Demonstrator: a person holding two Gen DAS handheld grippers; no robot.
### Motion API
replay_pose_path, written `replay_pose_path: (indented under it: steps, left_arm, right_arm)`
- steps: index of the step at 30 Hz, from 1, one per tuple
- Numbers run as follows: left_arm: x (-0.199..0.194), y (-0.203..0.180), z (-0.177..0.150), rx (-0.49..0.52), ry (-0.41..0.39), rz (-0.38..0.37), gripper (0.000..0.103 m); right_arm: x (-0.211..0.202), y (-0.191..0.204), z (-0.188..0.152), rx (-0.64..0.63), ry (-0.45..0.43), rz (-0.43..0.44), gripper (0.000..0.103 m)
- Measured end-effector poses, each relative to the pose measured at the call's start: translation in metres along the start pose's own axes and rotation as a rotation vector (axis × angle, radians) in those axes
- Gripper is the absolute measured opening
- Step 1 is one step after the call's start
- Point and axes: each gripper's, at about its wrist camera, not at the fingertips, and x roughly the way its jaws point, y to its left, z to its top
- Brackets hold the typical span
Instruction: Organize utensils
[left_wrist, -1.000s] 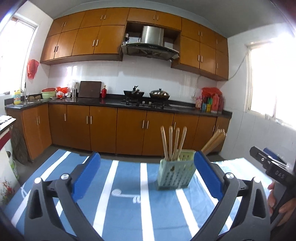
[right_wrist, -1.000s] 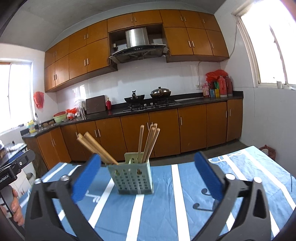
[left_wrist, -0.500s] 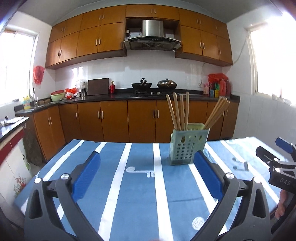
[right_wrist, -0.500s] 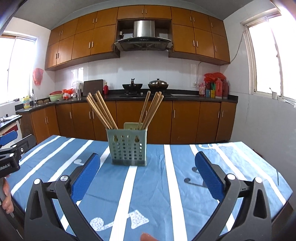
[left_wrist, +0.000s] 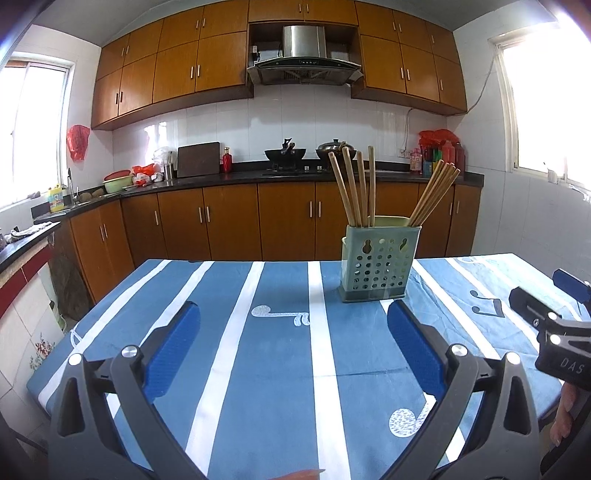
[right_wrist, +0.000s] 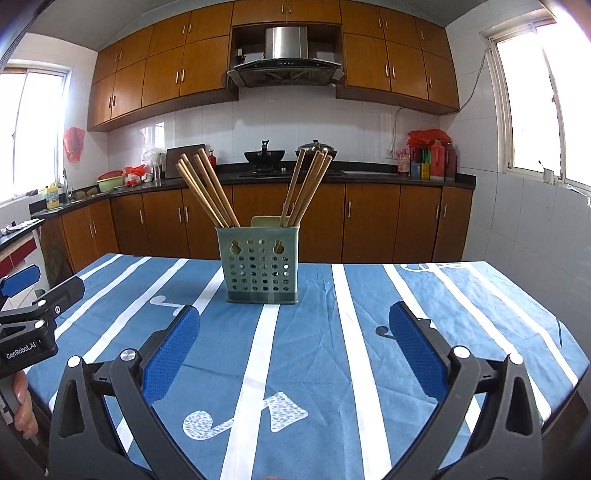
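above the striped tablecloth (right_wrist: 314, 354), left tongs (left_wrist: 293, 341) and right tongs (right_wrist: 294, 341) hover level, spread, facing the chopstick basket (right_wrist: 260, 264).

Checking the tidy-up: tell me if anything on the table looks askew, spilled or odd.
Nothing stands out. The green holder stands upright on the striped tablecloth, with both bundles of chopsticks inside, leaning outward. Both the left gripper and the right gripper are open and empty.

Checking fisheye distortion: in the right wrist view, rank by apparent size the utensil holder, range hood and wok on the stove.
1. range hood
2. utensil holder, about as big; it stands nearer, so the order is unsure
3. wok, plainly smallest
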Motion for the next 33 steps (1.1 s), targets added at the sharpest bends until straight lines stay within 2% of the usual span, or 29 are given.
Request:
replay_pose_path:
  steps: [33]
  left_arm:
    - [0.0044, -0.0028, -0.0051, -0.017, 0.029, -0.029, 0.099]
  right_arm:
    - [0.0007, 0.0007, -0.0051, 0.003, 0.023, 0.004, 0.101]
